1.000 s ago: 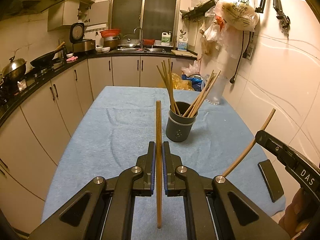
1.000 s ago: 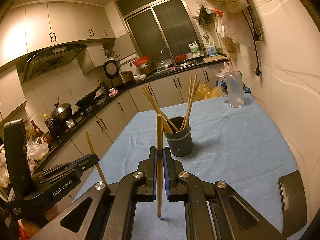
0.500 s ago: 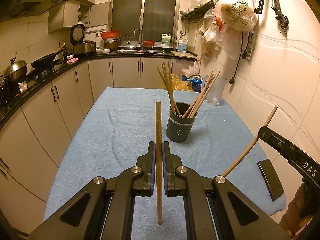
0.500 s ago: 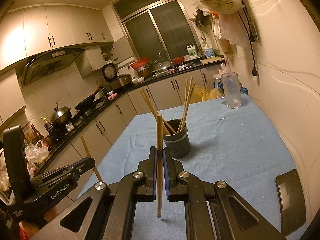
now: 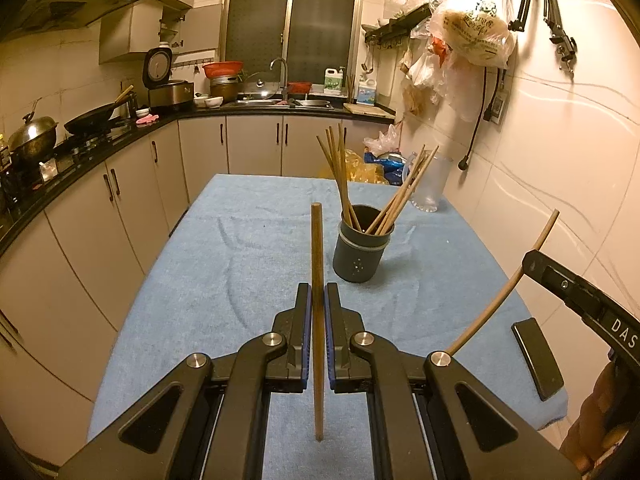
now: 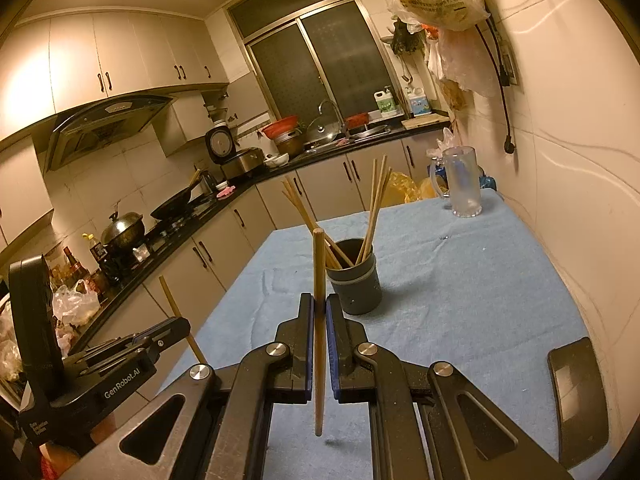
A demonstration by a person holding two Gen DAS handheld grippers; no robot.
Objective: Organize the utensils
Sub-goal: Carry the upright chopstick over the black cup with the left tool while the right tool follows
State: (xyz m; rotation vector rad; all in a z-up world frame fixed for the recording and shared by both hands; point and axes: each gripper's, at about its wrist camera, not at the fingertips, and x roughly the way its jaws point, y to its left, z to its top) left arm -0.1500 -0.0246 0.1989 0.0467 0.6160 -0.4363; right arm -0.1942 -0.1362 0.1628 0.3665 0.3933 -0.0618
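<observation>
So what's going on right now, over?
Left gripper shut on a brown wooden chopstick. Right gripper shut on another. Dark grey cylindrical holder ahead, path unobstructed.

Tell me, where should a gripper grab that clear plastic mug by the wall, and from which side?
Probably grip the clear mug around its body from the open table side, jaws level. It stands upright on the blue cloth, its handle points left, and the wall blocks the right side.
</observation>
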